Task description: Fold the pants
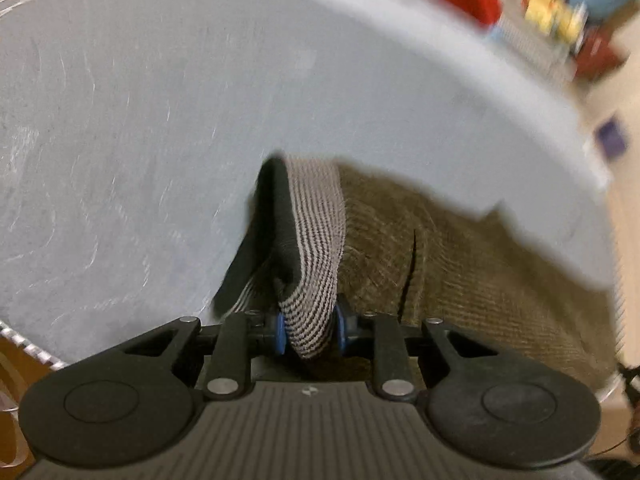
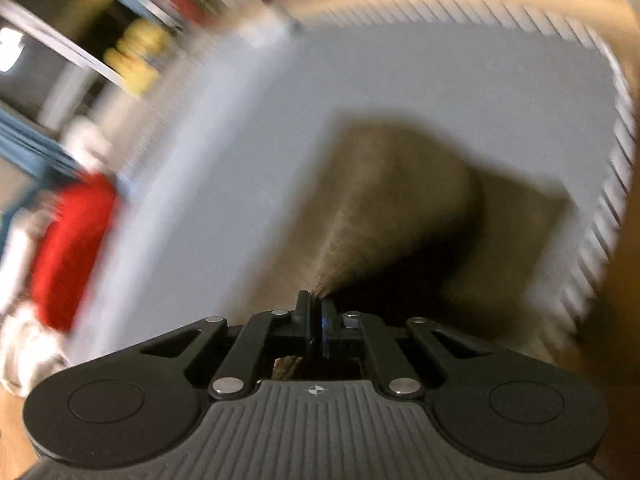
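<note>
Olive-brown pants lie on a grey mat. In the left wrist view their waistband, striped grey and black on the inside, is lifted and folded over. My left gripper is shut on that waistband, its blue pads pressing both sides. In the blurred right wrist view my right gripper is shut on a thin edge of the pants, and the cloth stretches up from the mat to the fingertips. A dark shadow lies under the raised cloth.
The mat has a white stitched border and lies on a wooden floor. Something red and blurred clutter sit beyond the mat's edge.
</note>
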Demonstrator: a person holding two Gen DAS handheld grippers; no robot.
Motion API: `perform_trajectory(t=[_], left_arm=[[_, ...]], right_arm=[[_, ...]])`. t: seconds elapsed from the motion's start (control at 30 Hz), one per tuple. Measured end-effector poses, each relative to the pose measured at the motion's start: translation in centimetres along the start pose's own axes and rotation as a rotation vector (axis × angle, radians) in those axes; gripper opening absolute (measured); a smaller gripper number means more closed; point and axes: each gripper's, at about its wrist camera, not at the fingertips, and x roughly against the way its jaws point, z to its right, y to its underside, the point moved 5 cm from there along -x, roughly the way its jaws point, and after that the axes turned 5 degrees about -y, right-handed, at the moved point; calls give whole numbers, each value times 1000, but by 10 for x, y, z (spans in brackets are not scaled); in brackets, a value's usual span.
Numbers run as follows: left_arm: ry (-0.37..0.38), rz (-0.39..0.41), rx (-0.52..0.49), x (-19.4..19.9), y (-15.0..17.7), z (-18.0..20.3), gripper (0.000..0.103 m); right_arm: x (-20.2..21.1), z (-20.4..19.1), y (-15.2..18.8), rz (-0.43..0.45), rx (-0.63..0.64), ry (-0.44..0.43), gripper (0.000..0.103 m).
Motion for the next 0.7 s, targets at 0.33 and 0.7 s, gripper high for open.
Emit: perform_trajectory(t=[0.33, 0.7], left_arm=[[-59, -58, 124, -24, -16, 6, 59], [-67, -47, 129, -31, -24, -8, 42]], right_arm=[[-22, 83, -53, 103, -279, 98, 44], [-48, 91, -85, 178, -342, -8, 14]])
